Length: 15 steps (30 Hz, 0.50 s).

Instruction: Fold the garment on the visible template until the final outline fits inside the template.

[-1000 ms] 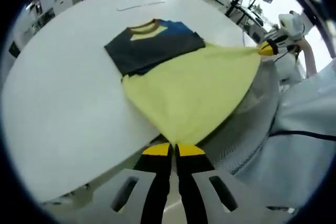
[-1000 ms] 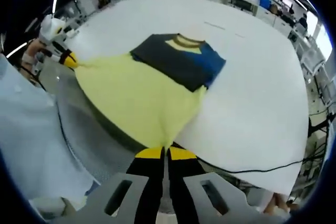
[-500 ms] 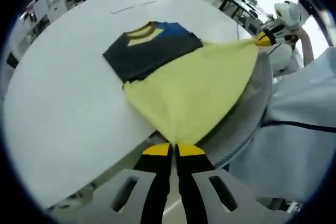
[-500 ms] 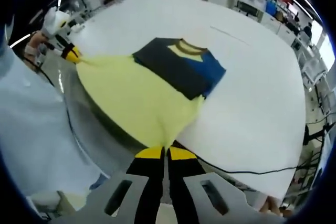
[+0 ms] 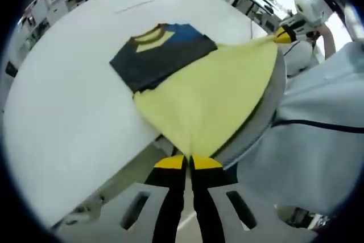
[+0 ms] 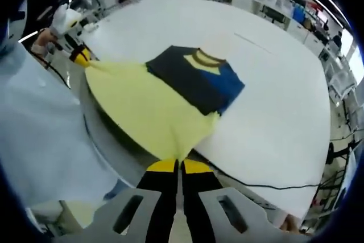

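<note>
Left gripper view: the left gripper (image 5: 189,162) is seen with its jaws pressed together on one corner of the garment's (image 5: 187,78) yellow hem, and the right gripper (image 5: 282,35) is seen at the far right, clamped on the other hem corner. From the right gripper view the same hold is confirmed: the right gripper (image 6: 180,165) is closed on the near corner of the yellow cloth, and the left gripper (image 6: 81,56) is pinched on the corner at the far left. The garment (image 6: 170,92) is spread on the white table (image 6: 273,112), its dark and blue upper part with the yellow-lined collar lying flat toward the middle, while the yellow lower part is stretched taut past the table's near edge between the two tools. The sleeves appear to be tucked in already, so the side folds are judged done. What remains, by the look of it, is for the lifted hem to be carried over the dark upper part and laid down. No template outline can be made out on the table, so the final fit cannot be judged.
</note>
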Each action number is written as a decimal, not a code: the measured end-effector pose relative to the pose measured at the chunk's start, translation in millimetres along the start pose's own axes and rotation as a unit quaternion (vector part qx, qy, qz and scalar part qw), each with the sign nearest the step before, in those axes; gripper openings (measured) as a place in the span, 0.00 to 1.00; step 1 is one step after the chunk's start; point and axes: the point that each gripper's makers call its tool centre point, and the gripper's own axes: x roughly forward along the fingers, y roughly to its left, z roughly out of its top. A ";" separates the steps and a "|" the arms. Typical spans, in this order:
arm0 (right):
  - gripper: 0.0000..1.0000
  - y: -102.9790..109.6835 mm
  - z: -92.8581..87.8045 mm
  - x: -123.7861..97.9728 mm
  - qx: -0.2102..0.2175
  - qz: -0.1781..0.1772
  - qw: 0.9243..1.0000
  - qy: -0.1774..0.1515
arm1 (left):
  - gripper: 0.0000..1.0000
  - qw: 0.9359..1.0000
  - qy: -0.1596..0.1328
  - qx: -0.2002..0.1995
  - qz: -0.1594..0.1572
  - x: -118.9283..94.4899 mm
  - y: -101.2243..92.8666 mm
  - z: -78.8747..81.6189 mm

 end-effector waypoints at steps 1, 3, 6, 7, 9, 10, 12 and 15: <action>0.03 1.8 -0.5 -1.4 -0.002 0.002 1.000 0.001 | 0.00 1.000 0.002 0.001 0.000 -0.6 -0.5 -0.9; 0.03 5.2 -0.9 -3.9 -0.004 0.006 1.000 0.002 | 0.00 1.000 0.005 0.001 0.000 -1.8 -1.6 -2.5; 0.03 9.1 -2.1 -5.8 -0.011 0.010 1.000 0.005 | 0.00 1.000 0.012 0.002 -0.004 -2.8 -5.2 -6.6; 0.03 10.2 -2.8 -6.3 -0.013 0.011 1.000 0.007 | 0.00 1.000 0.015 0.002 -0.006 -3.1 -6.9 -8.3; 0.03 11.4 -4.2 -6.6 -0.014 0.012 1.000 0.008 | 0.00 1.000 0.017 0.001 -0.007 -4.0 -9.5 -10.6; 0.03 12.0 -4.8 -6.8 -0.013 0.012 1.000 0.009 | 0.00 1.000 0.017 0.001 -0.007 -4.6 -10.1 -11.0; 0.03 14.5 -6.4 -8.1 -0.013 0.012 1.000 0.012 | 0.00 1.000 0.017 -0.002 -0.005 -6.6 -11.2 -12.1; 0.03 19.6 -7.7 -10.7 -0.014 0.018 1.000 0.015 | 0.00 1.000 0.021 -0.001 -0.003 -10.2 -12.7 -13.8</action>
